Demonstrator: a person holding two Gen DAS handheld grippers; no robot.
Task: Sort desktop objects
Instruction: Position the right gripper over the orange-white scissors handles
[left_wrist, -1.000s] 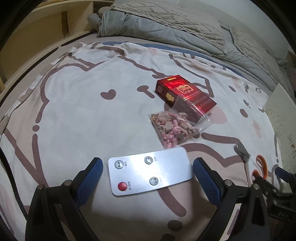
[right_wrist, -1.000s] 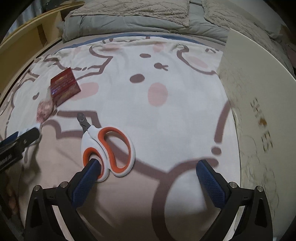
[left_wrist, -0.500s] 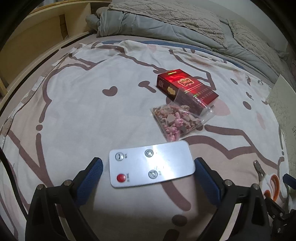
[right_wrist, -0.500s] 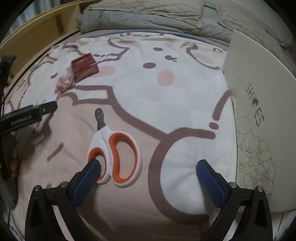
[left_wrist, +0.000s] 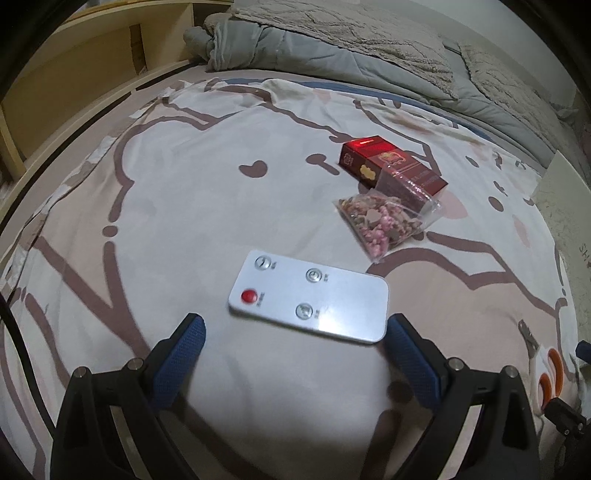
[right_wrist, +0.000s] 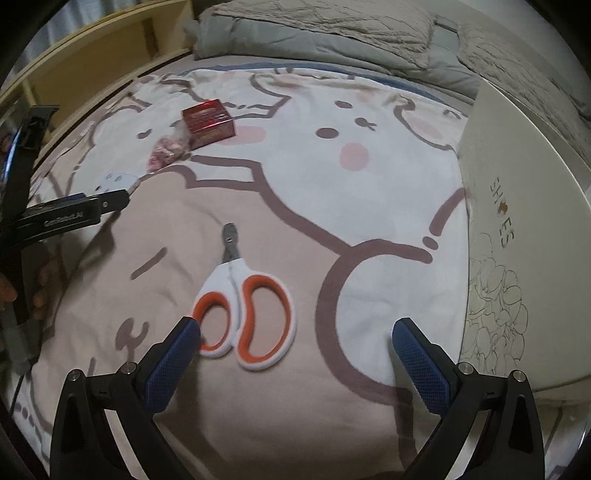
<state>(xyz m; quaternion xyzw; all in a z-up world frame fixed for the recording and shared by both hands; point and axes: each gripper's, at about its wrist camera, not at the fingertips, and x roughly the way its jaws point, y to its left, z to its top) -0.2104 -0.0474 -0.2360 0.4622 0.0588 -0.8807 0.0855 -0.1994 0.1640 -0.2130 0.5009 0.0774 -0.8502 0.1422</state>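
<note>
On the bedspread, one remote, one red box, one snack bag, one clipper, both grippers' fingers wide.

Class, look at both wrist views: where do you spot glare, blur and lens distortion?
Left wrist view: glare on the remote, blurred scissors at the right edge, bed frame bowed by the fisheye. Right wrist view: dim light, soft scissors, curved shoe box edge.

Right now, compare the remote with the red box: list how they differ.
The remote is white, thin and lies flat; the red box is dark red and stands taller. The remote lies alone just ahead of the open left gripper; the red box has a clear bag leaning on it. Both rest on the bedsheet.
</note>
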